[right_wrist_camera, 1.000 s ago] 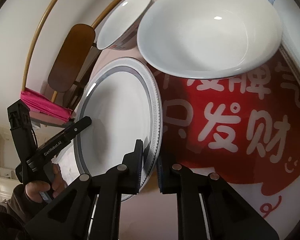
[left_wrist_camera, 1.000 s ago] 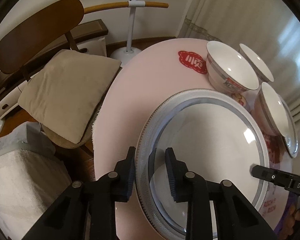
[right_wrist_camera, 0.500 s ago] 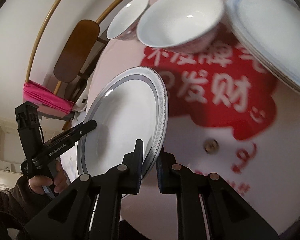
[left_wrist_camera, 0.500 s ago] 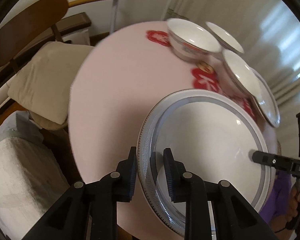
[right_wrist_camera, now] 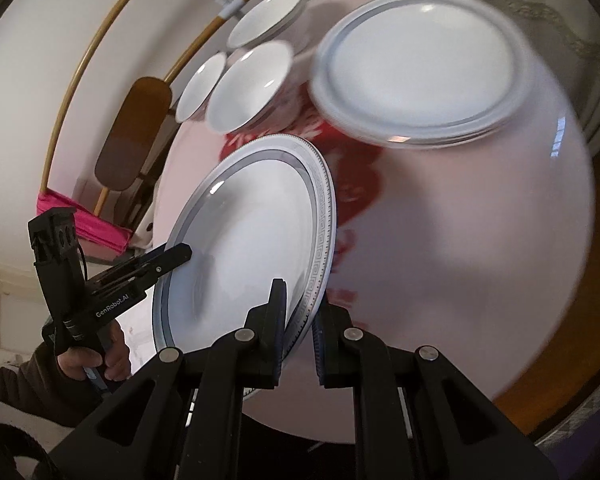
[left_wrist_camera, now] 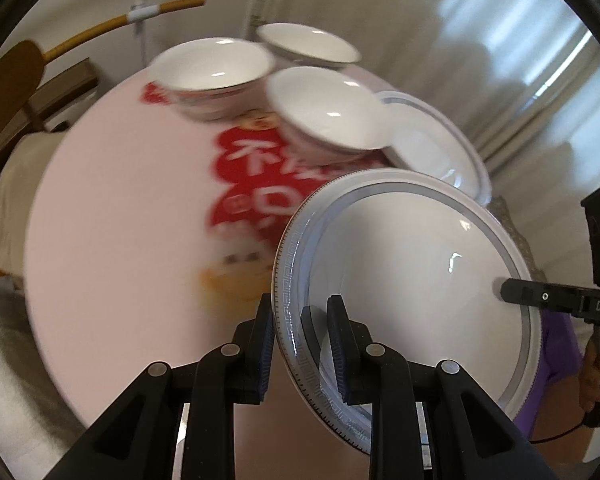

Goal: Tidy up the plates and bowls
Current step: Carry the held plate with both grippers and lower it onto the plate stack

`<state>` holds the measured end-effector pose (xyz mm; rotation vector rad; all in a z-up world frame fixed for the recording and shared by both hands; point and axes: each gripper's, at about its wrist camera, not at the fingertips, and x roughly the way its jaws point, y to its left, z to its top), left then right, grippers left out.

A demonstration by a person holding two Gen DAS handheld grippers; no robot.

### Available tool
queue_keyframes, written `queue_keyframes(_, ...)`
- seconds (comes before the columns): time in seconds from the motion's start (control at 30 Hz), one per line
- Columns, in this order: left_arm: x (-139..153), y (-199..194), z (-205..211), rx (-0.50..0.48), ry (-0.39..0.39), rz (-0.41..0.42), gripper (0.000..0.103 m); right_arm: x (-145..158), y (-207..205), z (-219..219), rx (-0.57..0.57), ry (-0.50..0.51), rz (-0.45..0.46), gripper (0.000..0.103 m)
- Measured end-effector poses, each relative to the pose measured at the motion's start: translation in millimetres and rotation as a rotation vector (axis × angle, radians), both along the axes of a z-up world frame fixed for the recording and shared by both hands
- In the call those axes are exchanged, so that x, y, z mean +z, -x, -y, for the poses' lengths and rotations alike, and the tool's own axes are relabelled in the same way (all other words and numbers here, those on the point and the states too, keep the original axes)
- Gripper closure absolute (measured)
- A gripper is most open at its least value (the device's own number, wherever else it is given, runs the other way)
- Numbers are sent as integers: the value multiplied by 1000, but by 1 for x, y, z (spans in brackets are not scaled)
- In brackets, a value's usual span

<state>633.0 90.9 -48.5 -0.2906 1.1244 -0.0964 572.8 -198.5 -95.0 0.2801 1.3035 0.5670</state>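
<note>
Your left tool [left_wrist_camera: 300, 334] and right tool [right_wrist_camera: 300, 320] each clamp opposite rims of the plate [left_wrist_camera: 416, 264], now lifted off the pink surface [left_wrist_camera: 112, 220], heading toward the plate stack [right_wrist_camera: 416, 68] at one o'clock, past the bowls [left_wrist_camera: 324, 112].

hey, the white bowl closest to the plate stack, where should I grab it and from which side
Take that bowl by its thin rim, one finger inside and one outside, coming from the side facing the open pink table. It sits upright with a flared wall too wide to span. Its other sides look crowded by the plate stack and neighbouring bowls.
</note>
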Motion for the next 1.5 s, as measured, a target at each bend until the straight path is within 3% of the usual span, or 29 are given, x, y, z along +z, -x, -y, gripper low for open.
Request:
queue_keyframes(0.17, 2, -21, 35, -1, 11, 17, 82, 10, -15, 42, 2, 16, 8, 91)
queue_keyframes(0.53, 4, -84, 102, 146, 9, 38, 82, 20, -98, 96, 115, 28, -7, 91)
queue_keyframes(1.07, -23, -148, 140, 281, -13, -5, 82, -5, -188, 105, 214, 60, -27, 91)
queue_keyframes(1.5, -28, -156, 146, 322, -40, -24, 81, -7, -208, 93, 213, 117, -11, 90)
